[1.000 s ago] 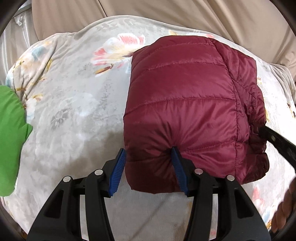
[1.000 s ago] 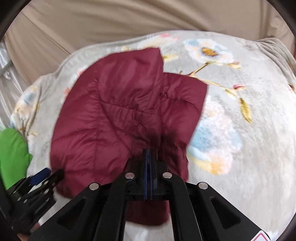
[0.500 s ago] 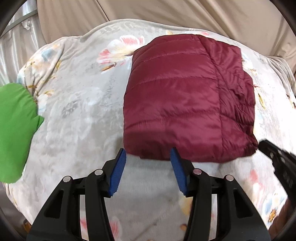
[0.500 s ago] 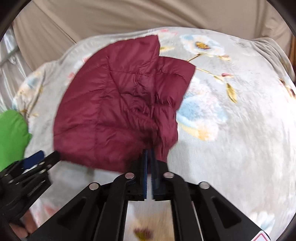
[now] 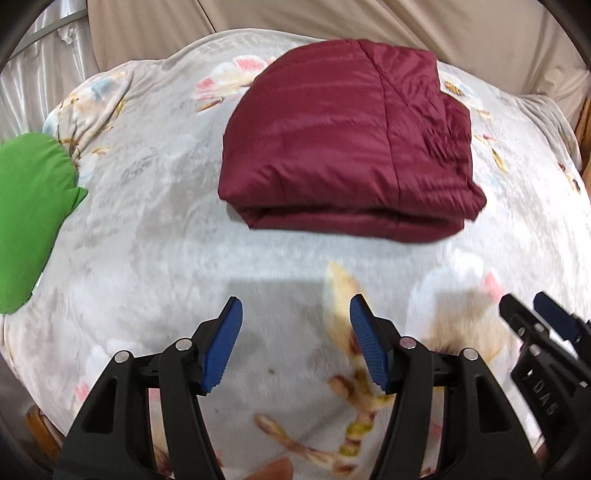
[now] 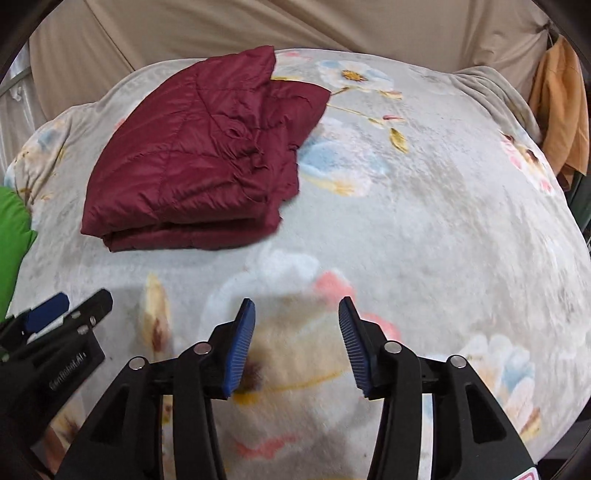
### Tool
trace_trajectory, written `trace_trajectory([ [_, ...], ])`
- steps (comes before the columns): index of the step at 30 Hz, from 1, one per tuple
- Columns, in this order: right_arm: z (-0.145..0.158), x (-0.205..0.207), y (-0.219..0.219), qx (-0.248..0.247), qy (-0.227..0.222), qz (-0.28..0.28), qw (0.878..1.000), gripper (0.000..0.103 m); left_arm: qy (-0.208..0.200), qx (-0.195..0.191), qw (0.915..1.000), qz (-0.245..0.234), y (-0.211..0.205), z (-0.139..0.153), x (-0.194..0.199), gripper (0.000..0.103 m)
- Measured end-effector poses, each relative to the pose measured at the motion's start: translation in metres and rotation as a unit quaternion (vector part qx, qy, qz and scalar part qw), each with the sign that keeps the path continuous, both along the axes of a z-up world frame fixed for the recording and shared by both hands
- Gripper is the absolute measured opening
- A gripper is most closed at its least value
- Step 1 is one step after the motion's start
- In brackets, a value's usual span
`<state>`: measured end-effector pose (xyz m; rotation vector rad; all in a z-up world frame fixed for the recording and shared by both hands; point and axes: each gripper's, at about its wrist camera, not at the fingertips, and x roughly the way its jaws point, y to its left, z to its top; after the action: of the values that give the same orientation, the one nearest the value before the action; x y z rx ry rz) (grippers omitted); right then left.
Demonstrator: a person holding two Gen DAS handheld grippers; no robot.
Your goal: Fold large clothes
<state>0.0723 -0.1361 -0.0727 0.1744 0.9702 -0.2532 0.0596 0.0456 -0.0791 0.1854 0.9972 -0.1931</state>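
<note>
A maroon quilted jacket lies folded in a thick stack on the floral grey blanket; it also shows in the right wrist view at upper left. My left gripper is open and empty, well back from the jacket's near edge. My right gripper is open and empty, also back from the jacket and to its right. The right gripper shows at the left wrist view's lower right. The left gripper shows at the right wrist view's lower left.
A green garment lies at the blanket's left edge, also in the right wrist view. A beige curtain hangs behind. An orange cloth hangs at the far right. The blanket spreads wide to the jacket's right.
Both grippers have let go of the jacket and pulled back toward the near edge. The right gripper, shut on the jacket before, is now open. The jacket rests folded.
</note>
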Motion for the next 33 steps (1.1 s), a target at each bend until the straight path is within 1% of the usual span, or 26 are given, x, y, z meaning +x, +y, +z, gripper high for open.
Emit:
trace_trajectory([
  [8,-0.013,-0.012,-0.001,0.001,0.015,-0.002,1.0,0.051,0.004,0.003,0.9999,0.009,-0.009,-0.008,-0.01,0.059],
  [16,-0.016,-0.021,0.004,-0.006,0.017,0.001,1.0,0.053,0.0,0.01,0.9998,0.017,-0.012,-0.015,-0.014,0.059],
  [19,-0.02,-0.022,0.005,-0.006,0.02,0.0,1.0,0.054,-0.004,0.016,0.9997,0.018,-0.014,-0.02,-0.016,0.059],
  [24,-0.027,-0.023,0.01,-0.003,0.028,0.002,1.0,0.054,-0.001,0.023,0.9996,0.014,-0.02,-0.028,-0.019,0.059],
  [28,-0.029,-0.022,0.015,-0.004,0.028,0.007,1.0,0.054,0.003,0.024,0.9997,0.01,-0.024,-0.032,-0.019,0.059],
  [33,-0.032,-0.02,0.018,-0.006,0.033,0.005,0.999,0.054,0.004,0.022,0.9996,0.018,-0.026,-0.034,-0.016,0.059],
])
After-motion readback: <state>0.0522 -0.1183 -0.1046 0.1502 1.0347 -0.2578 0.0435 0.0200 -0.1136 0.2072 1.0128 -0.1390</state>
